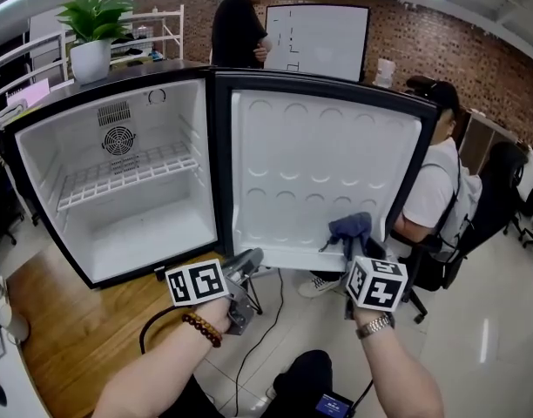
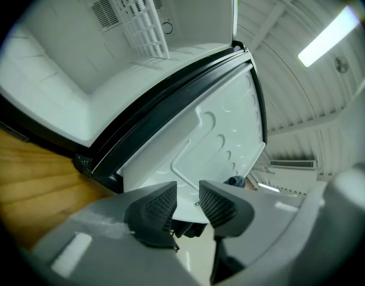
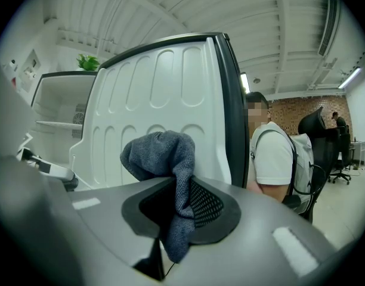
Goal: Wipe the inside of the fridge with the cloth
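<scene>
A small black fridge (image 1: 193,138) stands open, its white inside (image 1: 136,225) holding one wire shelf (image 1: 127,174). Its door (image 1: 323,172) swings out to the right, with the moulded white lining facing me. My right gripper (image 1: 354,252) is shut on a grey-blue cloth (image 1: 352,232) low against the door lining. In the right gripper view the cloth (image 3: 161,154) bunches above the jaws and hangs down between them. My left gripper (image 1: 242,268) is lower left of the door's bottom edge and open. Nothing lies between its ribbed pads (image 2: 160,206), which point at the door (image 2: 224,136).
A seated person in a white shirt (image 1: 432,190) is close behind the door's right edge, beside an office chair (image 1: 502,198). Another person (image 1: 239,29) stands behind the fridge near a whiteboard (image 1: 317,40). A potted plant (image 1: 94,33) tops the fridge. A cable (image 1: 249,347) trails on the floor.
</scene>
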`<state>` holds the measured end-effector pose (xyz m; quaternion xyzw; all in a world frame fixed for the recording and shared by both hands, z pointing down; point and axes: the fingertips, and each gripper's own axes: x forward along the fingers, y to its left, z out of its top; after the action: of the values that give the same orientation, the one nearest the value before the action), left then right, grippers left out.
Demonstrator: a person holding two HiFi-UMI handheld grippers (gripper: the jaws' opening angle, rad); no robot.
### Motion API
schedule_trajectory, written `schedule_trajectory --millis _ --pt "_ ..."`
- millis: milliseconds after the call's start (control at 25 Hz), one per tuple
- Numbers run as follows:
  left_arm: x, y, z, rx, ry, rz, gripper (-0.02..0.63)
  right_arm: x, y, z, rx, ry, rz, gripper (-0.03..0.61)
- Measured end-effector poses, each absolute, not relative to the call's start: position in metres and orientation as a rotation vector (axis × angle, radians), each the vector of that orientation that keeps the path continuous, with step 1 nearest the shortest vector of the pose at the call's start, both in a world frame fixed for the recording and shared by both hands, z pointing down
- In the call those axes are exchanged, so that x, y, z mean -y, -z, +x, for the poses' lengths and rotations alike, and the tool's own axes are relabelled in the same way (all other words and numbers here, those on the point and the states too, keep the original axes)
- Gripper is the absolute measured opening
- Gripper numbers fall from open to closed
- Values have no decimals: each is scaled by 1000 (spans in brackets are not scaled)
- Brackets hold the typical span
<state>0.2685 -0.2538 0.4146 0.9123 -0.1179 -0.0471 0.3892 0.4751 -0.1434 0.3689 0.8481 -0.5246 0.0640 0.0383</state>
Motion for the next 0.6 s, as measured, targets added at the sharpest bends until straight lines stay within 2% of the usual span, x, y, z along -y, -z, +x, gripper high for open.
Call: schedule_trajectory --millis 240,320,440,600 --pt "261 -417 271 315 161 2275 132 140 -365 471 1635 -184 2600 60" --pt "262 -415 270 313 179 2271 116 140 -361 465 1656 -175 2596 59" --pt "261 -413 269 303 194 2284 59 141 -353 448 1716 -158 2580 60" --pt "256 -411 266 276 205 2295 55 149 -344 409 1836 -126 2509 60"
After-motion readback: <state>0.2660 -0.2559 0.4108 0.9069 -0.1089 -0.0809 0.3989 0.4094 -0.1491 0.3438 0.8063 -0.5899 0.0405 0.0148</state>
